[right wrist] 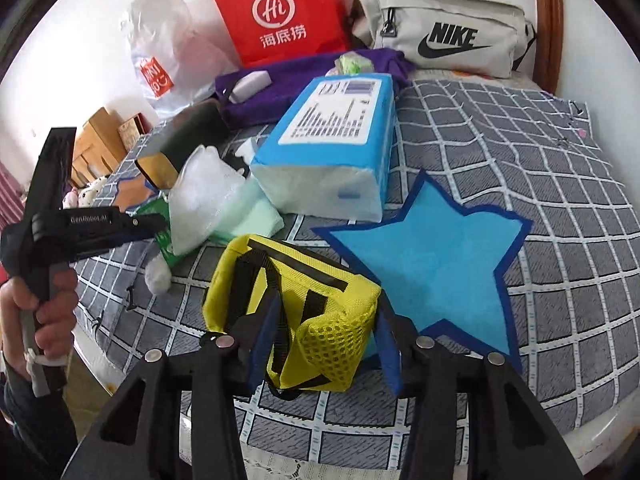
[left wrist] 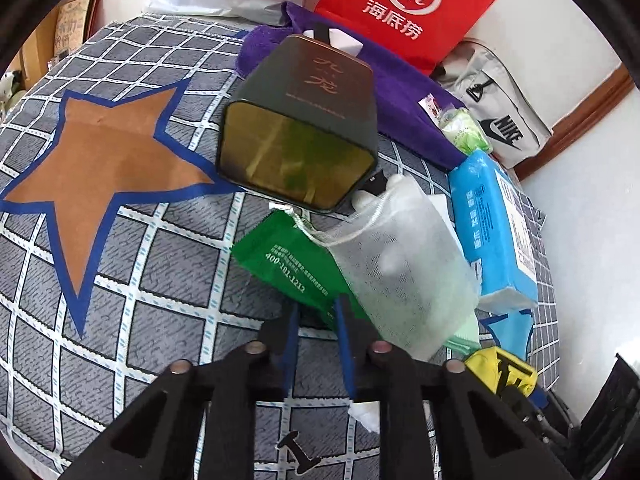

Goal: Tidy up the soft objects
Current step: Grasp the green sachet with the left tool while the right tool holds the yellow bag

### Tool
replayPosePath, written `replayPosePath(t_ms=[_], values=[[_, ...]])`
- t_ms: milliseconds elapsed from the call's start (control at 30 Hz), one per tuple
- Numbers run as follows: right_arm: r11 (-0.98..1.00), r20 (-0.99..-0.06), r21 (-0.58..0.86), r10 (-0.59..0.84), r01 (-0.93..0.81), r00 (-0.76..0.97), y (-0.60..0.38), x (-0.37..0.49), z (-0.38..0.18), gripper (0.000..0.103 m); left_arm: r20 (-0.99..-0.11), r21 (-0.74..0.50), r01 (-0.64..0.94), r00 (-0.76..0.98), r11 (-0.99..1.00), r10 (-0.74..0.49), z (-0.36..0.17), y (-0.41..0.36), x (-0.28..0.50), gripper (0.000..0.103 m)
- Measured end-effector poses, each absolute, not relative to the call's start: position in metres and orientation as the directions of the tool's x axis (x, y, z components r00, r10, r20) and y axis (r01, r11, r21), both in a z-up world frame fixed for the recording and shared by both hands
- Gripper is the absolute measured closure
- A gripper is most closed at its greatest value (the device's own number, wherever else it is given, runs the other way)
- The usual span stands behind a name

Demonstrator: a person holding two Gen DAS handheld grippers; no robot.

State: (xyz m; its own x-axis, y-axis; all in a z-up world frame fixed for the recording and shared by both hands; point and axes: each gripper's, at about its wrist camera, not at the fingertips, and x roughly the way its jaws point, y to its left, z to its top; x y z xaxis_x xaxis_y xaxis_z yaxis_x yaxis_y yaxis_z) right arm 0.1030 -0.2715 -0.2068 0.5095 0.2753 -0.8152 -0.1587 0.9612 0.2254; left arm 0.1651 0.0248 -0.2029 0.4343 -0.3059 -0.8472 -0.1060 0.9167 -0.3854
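Bed (right wrist: pixel 520 128) with grey grid cover carries everything. Two star patches on it: brown one (left wrist: pixel 104 160) on the left side, blue one (right wrist: pixel 432 264) on the right. Along the wall at the back: red paper bag (right wrist: pixel 276 12), grey Nike pouch (right wrist: pixel 448 40), white plastic bag (right wrist: pixel 168 40), purple towel (left wrist: pixel 404 96) in front of them. Dark tin box (left wrist: pixel 304 120) lies on its side, open end toward the left camera, resting partly on the towel. Blue tissue pack (right wrist: pixel 332 144) lies just right of a frosted drawstring pouch (left wrist: pixel 404 256), which overlaps a green packet (left wrist: pixel 288 264).

Yellow mesh bag (right wrist: pixel 304 312) sits at the near edge, touching the blue star's corner. Right claw (right wrist: pixel 324 344) spread, fingers straddling the yellow bag, pads not pressing. Left claw (left wrist: pixel 316 332) pressed together at the green packet's near edge; can't tell if it pinches the packet.
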Motion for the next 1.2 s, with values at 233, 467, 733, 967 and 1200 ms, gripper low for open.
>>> replayPosePath(t_ms=[233,467,733,967,1200], values=[[0.958,-0.818,0.243,0.287,-0.153,0.498,-0.273,0.104,-0.21,0.055,-0.856,-0.369,-0.136,0.434,0.919,-0.279,-0.19,0.059,0.157,0.093],[0.958,-0.824,0.242,0.285,-0.15,0.489,-0.273,0.106,-0.213,0.055,-0.897,-0.266,-0.186,0.406,0.946,-0.173,-0.182,0.097,0.155,0.093],[0.963,-0.822,0.231,0.271,-0.143,0.501,-0.279,0.103,-0.206,0.055,-0.923,-0.203,-0.223,0.368,0.953,-0.111,-0.195,0.096,0.159,0.046],[0.961,-0.816,0.235,0.277,-0.146,0.507,-0.281,0.1,-0.201,0.047,-0.92,-0.135,-0.228,0.39,0.964,-0.037,-0.199,0.069,0.168,0.036],[0.96,-0.835,0.234,0.28,-0.154,0.473,-0.272,0.103,-0.213,0.044,-0.892,-0.037,-0.208,0.448,0.977,0.062,-0.2,0.059,0.171,0.069]])
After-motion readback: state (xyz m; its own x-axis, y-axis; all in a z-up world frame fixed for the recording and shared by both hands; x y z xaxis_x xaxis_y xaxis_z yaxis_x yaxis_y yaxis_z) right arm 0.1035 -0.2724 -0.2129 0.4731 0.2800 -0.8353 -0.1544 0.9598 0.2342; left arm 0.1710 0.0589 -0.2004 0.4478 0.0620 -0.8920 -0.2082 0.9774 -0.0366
